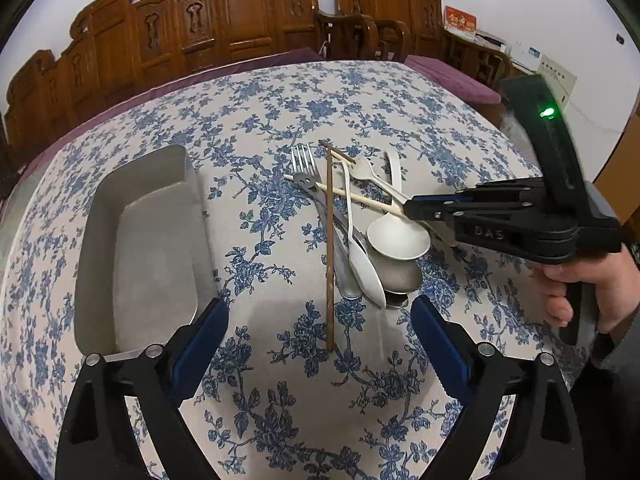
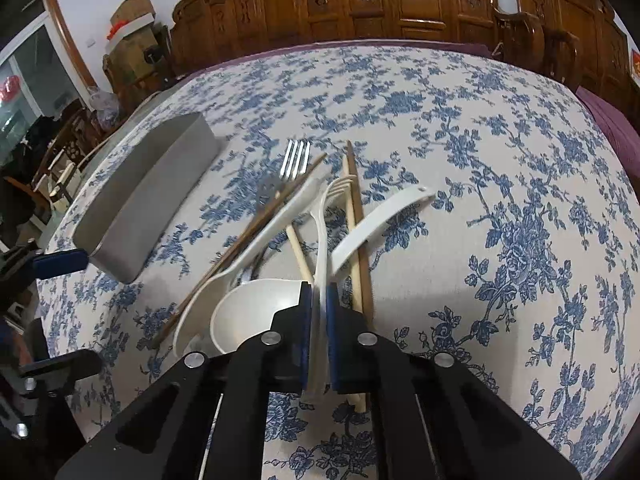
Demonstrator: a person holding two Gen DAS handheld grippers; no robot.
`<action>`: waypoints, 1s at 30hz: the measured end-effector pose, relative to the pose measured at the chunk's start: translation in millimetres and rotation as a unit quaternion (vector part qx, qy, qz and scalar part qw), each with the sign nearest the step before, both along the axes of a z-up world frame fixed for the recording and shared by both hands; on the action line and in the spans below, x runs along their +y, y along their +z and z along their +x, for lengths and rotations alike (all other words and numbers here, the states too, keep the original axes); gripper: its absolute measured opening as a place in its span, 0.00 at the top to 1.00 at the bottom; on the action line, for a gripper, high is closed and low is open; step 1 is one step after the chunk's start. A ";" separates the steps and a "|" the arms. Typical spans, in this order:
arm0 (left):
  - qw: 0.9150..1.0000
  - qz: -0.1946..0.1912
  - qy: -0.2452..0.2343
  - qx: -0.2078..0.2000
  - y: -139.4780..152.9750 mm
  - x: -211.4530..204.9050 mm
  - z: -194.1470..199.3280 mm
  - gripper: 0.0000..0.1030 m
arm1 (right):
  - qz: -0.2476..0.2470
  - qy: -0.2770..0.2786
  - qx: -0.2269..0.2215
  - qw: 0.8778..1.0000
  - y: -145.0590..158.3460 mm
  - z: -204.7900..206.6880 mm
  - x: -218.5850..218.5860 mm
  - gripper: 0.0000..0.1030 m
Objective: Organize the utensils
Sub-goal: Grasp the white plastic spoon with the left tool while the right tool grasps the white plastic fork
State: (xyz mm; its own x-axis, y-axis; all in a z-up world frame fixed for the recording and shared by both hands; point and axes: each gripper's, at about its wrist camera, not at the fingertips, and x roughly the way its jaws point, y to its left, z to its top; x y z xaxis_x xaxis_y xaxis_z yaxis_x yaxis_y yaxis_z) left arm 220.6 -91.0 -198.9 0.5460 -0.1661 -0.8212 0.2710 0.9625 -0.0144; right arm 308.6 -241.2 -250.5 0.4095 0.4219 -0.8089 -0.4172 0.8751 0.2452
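A heap of utensils lies mid-table on the blue-flowered cloth. It holds a metal fork (image 1: 303, 164), a white plastic fork (image 2: 320, 232), a white ladle (image 1: 398, 236), a white spoon (image 1: 366, 268), a dark chopstick (image 1: 329, 248) and pale chopsticks (image 2: 354, 220). My right gripper (image 2: 319, 300) is shut on the white fork's handle, low over the heap; in the left wrist view my right gripper (image 1: 408, 208) comes in from the right. My left gripper (image 1: 318, 312) stands open above the dark chopstick's near end, not touching it. A grey metal tray (image 1: 140, 240) sits empty to the left.
Carved wooden chairs (image 1: 240, 12) line the table's far side, with a purple cushion (image 1: 452, 76) at the right. A hand (image 1: 580, 292) holds the right gripper's handle. Bare cloth lies in front of the heap and to its right.
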 end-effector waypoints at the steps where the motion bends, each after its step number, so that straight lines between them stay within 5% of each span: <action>1: 1.000 0.001 0.000 0.002 -0.9 -1.5 1.0 0.14 | 0.008 0.001 -0.003 1.000 3.9 -1.3 -1.7 0.95; 11: 1.000 0.002 -0.007 0.026 -16.8 -22.9 23.3 0.33 | 0.052 -0.030 -0.023 0.998 25.4 -0.9 -26.8 0.95; 26: 0.997 0.015 0.027 0.070 -38.7 -40.3 63.1 0.96 | 0.042 -0.037 -0.029 0.998 25.5 0.2 -28.2 0.95; 30: 0.998 0.026 0.032 0.053 -30.1 -35.2 58.4 0.97 | 0.042 -0.037 -0.031 0.998 27.4 -0.2 -26.3 0.95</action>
